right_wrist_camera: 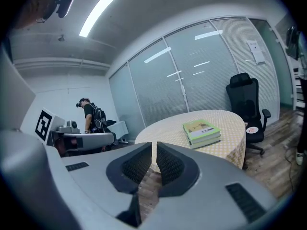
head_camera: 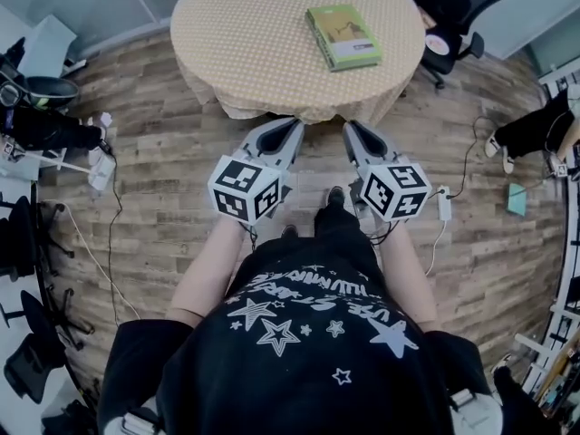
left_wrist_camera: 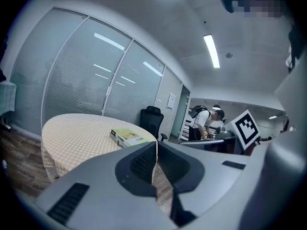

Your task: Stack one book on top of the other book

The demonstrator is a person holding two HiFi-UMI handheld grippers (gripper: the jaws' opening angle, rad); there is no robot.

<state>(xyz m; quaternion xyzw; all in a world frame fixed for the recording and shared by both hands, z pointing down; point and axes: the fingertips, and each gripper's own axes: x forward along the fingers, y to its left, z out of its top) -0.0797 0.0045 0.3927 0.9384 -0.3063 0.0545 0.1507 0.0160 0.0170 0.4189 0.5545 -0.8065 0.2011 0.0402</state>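
**First onlooker:** Where are the books?

**Second onlooker:** On the round table with the yellow dotted cloth (head_camera: 245,43), toward its right side. A green-covered paperback book (head_camera: 344,36) appears to lie squarely on a second book beneath.

**First onlooker:** And the grippers?

**Second onlooker:** Short of the table. The left gripper (head_camera: 292,127) is clamped on nothing. The right gripper (head_camera: 353,130) is all but closed, and it's empty too.

**First onlooker:** How would the book handle?

**Second onlooker:** Probably light, flat and fairly stiff, with a slick cover. I'd pinch it at the spine edge, jaws across its thickness.
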